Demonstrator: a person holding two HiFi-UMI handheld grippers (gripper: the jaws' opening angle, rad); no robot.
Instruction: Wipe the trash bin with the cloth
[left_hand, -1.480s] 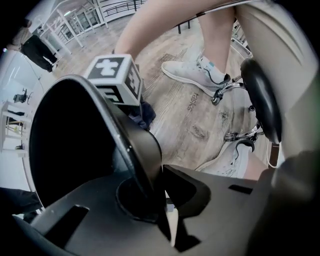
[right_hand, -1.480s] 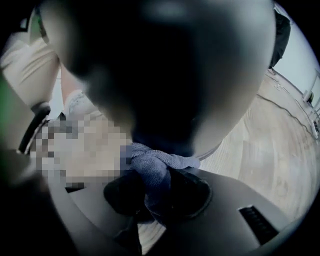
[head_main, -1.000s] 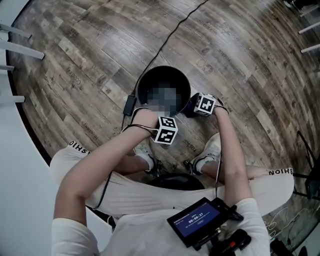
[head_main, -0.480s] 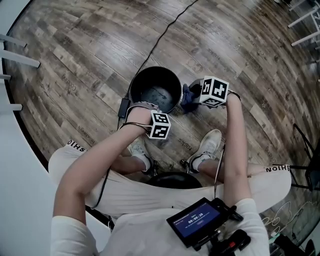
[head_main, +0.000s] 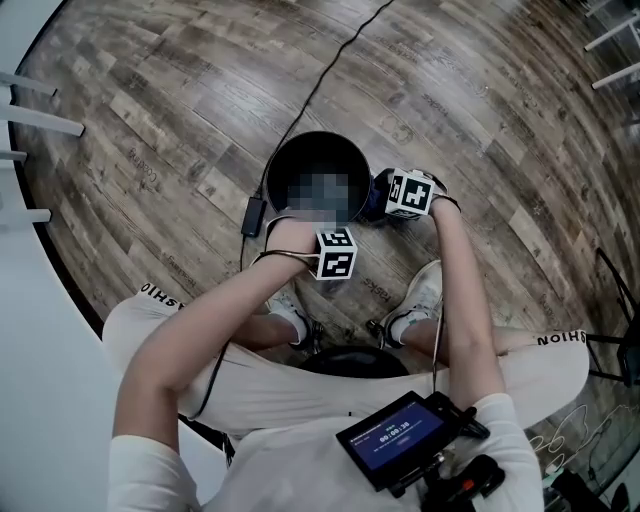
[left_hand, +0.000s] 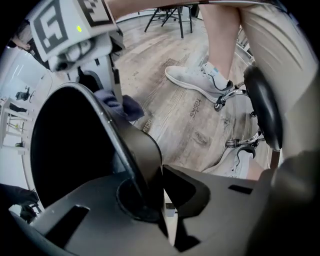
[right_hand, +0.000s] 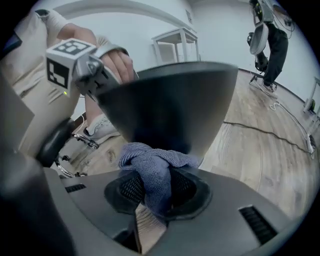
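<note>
Wood-plank floor (head_main: 480, 120) carries the black trash bin (head_main: 285, 160) — a cable (head_main: 330, 75) trails off beyond it, while shoes (head_main: 425, 295) and a stool (head_main: 350, 362) crowd its near side. The left gripper (left_hand: 152, 192) has just closed and now pinches the bin's rim. The right gripper (right_hand: 152, 200) pinches the blue cloth (right_hand: 150, 167) against the bin's outer wall — same side as a second ago.

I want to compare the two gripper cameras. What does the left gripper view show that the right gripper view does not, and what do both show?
Only the left gripper view: the jaws of the left gripper, just closed, clamping the rim of the bin, and the bin's dark inside.
Only the right gripper view: the right gripper shut on the cloth at the bin's outer wall, a cable, a white table.
Both: bin, cloth, wood floor, a shoe.
</note>
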